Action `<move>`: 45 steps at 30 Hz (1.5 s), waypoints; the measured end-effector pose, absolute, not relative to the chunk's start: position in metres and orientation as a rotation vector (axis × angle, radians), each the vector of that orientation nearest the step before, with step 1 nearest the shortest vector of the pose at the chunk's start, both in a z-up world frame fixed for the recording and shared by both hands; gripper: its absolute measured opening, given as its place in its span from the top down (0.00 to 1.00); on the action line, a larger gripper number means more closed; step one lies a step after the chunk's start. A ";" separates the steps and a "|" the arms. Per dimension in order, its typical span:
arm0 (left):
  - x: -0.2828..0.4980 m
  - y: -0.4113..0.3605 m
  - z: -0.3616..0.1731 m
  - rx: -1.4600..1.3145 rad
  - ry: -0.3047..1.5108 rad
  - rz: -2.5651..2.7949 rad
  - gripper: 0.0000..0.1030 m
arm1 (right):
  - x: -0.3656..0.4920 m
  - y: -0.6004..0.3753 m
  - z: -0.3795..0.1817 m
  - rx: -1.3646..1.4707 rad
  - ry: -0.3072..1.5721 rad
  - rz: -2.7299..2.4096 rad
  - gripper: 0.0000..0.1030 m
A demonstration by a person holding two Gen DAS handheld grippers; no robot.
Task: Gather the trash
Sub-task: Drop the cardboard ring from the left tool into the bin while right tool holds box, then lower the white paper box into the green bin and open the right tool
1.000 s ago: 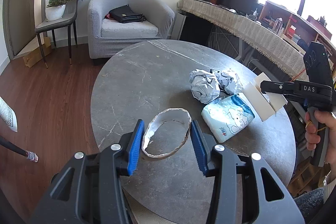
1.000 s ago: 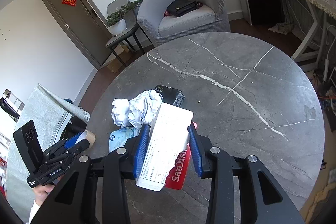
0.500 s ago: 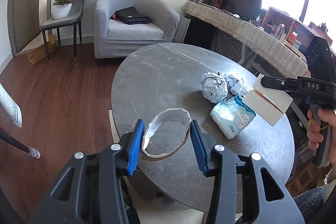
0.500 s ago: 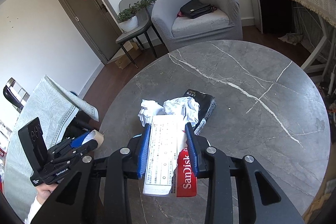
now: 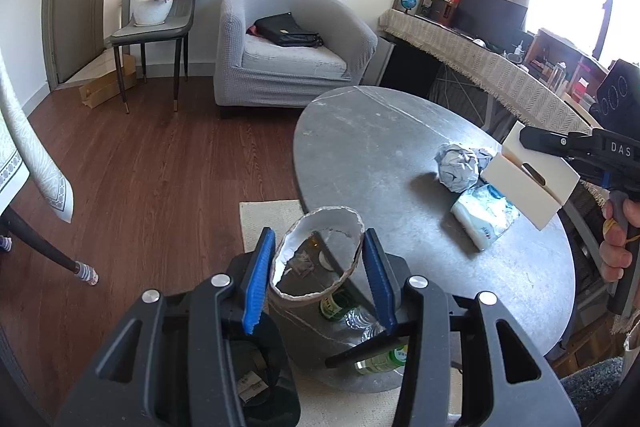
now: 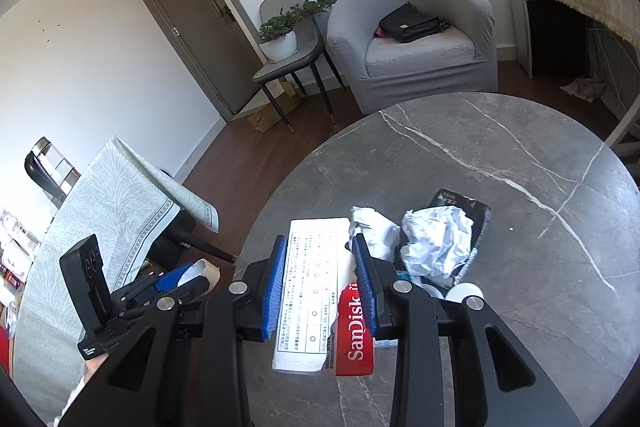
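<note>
A dark bin [image 5: 256,387] on the floor beside the round grey marble table [image 5: 380,147] contains paper scraps. The left gripper [image 5: 316,279] clamps a torn grey cardboard ring [image 5: 316,259] above the bin; the right gripper [image 6: 320,291], jaws narrow, grips a white SanDisk box [image 6: 312,291] over the tabletop.

A grey armchair [image 5: 288,47] stands against the white wall, with a black bag [image 5: 286,30] lying on its seat cushion. Beside it, a grey chair [image 5: 160,27] carries a potted plant [image 5: 154,5] in a white pot, and a cardboard box [image 5: 106,89] lies on the wood floor [image 5: 160,167] near the grey door [image 6: 196,39]. A globe [image 5: 409,2] and a dark monitor [image 5: 494,17] stand on a long counter covered with a fringed cloth [image 5: 480,67].
</note>
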State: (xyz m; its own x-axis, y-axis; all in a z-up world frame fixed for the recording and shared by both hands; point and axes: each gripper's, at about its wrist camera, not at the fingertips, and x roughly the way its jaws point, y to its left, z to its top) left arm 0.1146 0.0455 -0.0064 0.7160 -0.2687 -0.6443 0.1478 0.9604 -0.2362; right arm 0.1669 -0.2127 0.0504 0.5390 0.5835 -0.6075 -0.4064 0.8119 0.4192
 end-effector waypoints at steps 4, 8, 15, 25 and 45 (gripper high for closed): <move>0.107 0.067 -0.014 -0.180 0.761 -0.186 0.54 | 0.166 -0.184 0.052 0.218 0.816 0.642 0.68; 0.102 0.088 -0.031 -0.176 0.815 -0.138 0.54 | 0.164 -0.156 0.051 0.201 0.825 0.686 0.68; 0.097 0.121 -0.069 -0.196 0.935 -0.093 0.54 | 0.161 -0.107 0.046 0.166 0.847 0.758 0.68; 0.083 0.145 -0.118 -0.171 1.114 -0.052 0.54 | 0.153 -0.046 0.026 0.106 0.905 0.835 0.68; 0.062 0.171 -0.163 -0.112 1.266 -0.058 0.45 | 0.141 0.048 -0.030 -0.043 1.044 0.895 0.68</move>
